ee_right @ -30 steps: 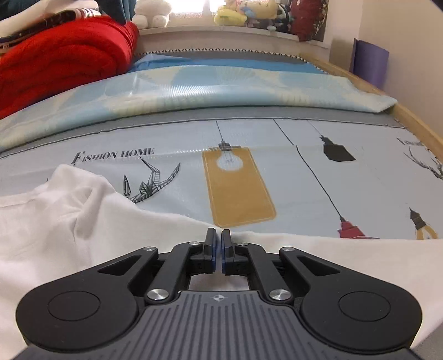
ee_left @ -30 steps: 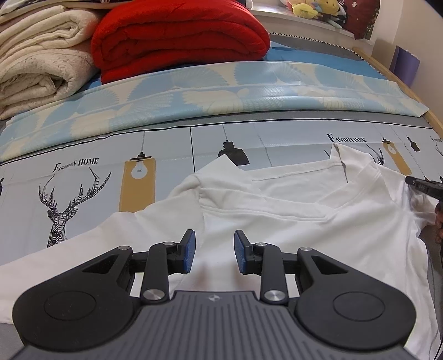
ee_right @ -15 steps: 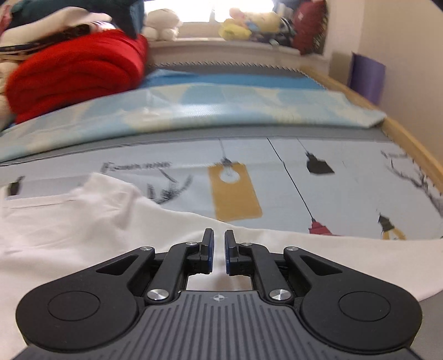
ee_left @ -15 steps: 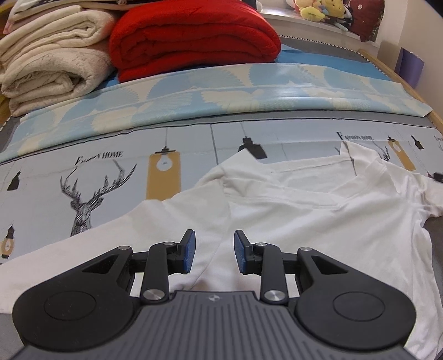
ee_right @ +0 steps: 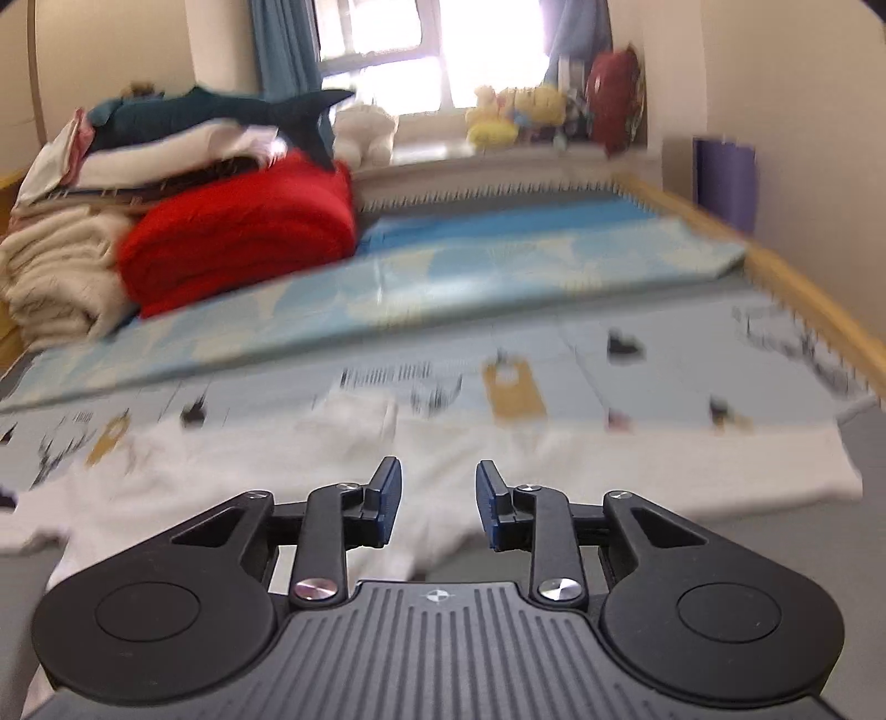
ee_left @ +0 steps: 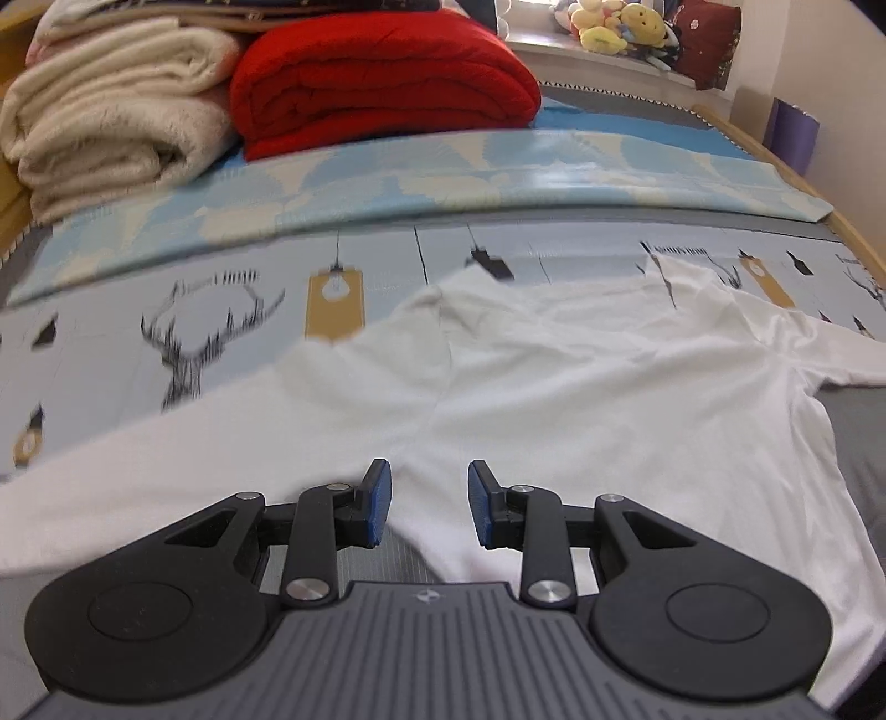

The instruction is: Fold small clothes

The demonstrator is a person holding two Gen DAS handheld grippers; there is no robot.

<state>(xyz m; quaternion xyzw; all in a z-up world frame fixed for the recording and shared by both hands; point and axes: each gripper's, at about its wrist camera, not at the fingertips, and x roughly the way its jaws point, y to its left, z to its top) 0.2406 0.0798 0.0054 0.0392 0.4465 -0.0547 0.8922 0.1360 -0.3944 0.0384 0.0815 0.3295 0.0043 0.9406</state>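
A white T-shirt [ee_left: 554,387] lies spread on the printed bed sheet [ee_left: 166,310], collar toward the far side, sleeves out to both sides. My left gripper [ee_left: 426,498] hovers over the shirt's lower part, open, with nothing between its blue pads [ee_left: 379,501]. In the blurred right wrist view the same shirt [ee_right: 554,459] stretches across below my right gripper [ee_right: 437,501], which is raised above it. Its jaws are opening and the gap between them holds nothing.
A red folded blanket [ee_left: 382,77] and cream blankets [ee_left: 111,111] are stacked at the far left of the bed. A light blue quilt [ee_left: 443,183] lies folded across the middle. Plush toys [ee_left: 626,27] line the windowsill. A wooden bed rail [ee_right: 803,299] runs along the right.
My right gripper went from shut on the shirt's edge to open, and rose and drew back from the cloth. My left gripper slid back over the shirt and stayed open.
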